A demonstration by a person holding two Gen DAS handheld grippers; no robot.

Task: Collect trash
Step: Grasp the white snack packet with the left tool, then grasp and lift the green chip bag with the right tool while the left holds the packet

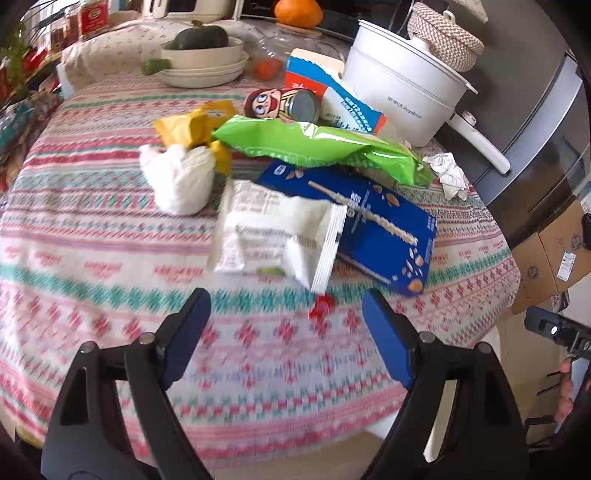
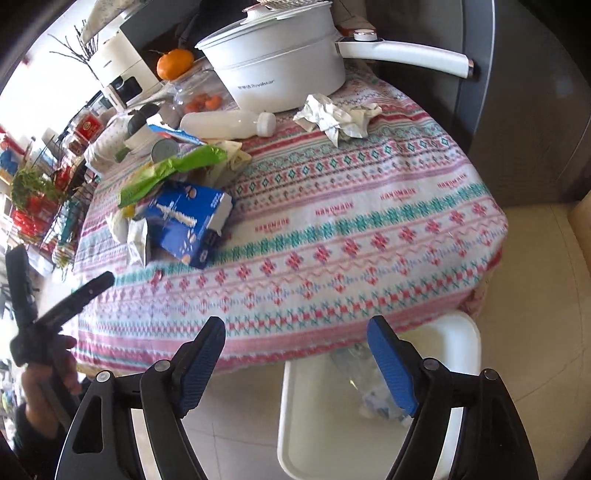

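A heap of trash lies on the patterned tablecloth (image 1: 110,266): a white snack wrapper (image 1: 269,232), a blue box (image 1: 384,225), a green bag (image 1: 317,144), a yellow wrapper (image 1: 192,125), a white tissue wad (image 1: 181,177), a can (image 1: 284,105), a small red scrap (image 1: 321,306) and crumpled paper (image 1: 448,173). My left gripper (image 1: 286,332) is open and empty, just short of the white wrapper. My right gripper (image 2: 295,362) is open and empty over the table's edge, above a white bin (image 2: 373,402) on the floor with trash in it. The blue box (image 2: 192,221) and crumpled paper (image 2: 336,118) show in the right view.
A white electric pot (image 1: 402,92) with a long handle stands at the back right. Bowls with a green squash (image 1: 203,55), an orange (image 1: 297,13) and jars stand at the back. A white bottle (image 2: 229,123) lies by the pot. Cardboard boxes (image 1: 546,258) stand on the floor.
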